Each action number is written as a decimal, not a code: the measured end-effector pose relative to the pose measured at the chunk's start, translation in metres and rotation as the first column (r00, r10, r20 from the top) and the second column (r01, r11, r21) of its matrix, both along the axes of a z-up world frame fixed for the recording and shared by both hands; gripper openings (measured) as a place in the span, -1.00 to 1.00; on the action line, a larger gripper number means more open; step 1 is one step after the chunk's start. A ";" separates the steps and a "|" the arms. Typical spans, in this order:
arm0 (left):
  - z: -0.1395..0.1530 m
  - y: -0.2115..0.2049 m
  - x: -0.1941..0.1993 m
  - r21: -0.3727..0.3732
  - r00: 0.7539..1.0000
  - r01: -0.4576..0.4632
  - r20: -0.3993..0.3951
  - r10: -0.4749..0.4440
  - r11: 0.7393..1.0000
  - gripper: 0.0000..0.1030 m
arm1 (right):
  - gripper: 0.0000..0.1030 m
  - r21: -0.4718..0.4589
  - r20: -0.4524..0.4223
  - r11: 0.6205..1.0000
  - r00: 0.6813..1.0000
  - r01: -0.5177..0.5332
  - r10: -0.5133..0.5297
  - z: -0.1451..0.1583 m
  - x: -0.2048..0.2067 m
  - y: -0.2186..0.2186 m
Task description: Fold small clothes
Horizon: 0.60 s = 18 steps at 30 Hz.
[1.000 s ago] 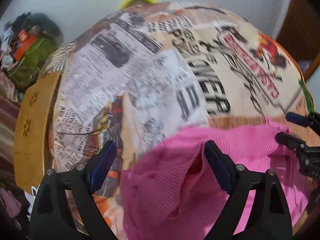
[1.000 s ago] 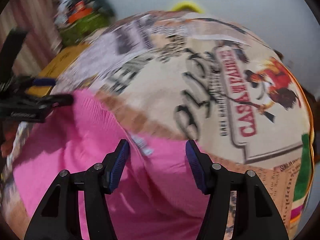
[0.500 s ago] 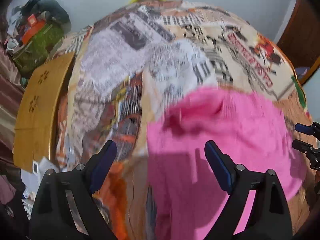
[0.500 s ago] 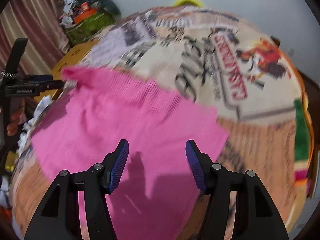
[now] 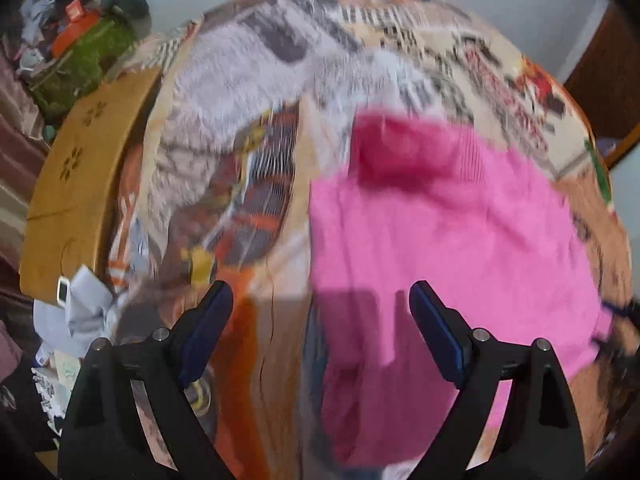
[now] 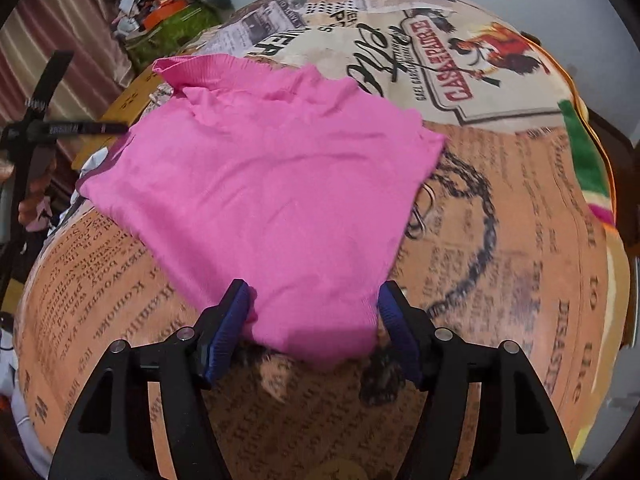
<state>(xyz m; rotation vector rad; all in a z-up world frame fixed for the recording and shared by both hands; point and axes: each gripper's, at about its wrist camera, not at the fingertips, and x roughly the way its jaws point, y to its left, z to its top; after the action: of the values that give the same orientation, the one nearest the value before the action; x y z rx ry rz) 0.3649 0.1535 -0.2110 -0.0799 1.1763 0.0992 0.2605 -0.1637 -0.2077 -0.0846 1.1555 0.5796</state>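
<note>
the pink top (image 6: 264, 184) lies spread flat on the printed cloth (image 6: 500, 240). right gripper (image 6: 314, 328): jaws opening, the top's near corner between them, pads not pressing it. left gripper (image 5: 320, 332): jaws released wide above the top's left edge, grasping nothing.

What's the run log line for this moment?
pink garment: flat on printed blanket | left claw: open, over garment's edge | right claw: opening, near corner between pads | folded: not yet
</note>
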 end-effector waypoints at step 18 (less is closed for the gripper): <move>-0.006 0.037 0.050 0.039 0.992 -0.125 0.015 0.124 0.991 0.74 | 0.26 -0.018 0.034 1.000 0.999 -0.005 0.006 0.015 -0.008 0.000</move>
<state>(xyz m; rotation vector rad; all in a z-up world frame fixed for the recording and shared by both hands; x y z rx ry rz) 0.4148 0.1906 -0.2172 -0.1192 1.1561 0.2317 0.2527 -0.1638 -0.1928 -0.1128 1.1277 0.5705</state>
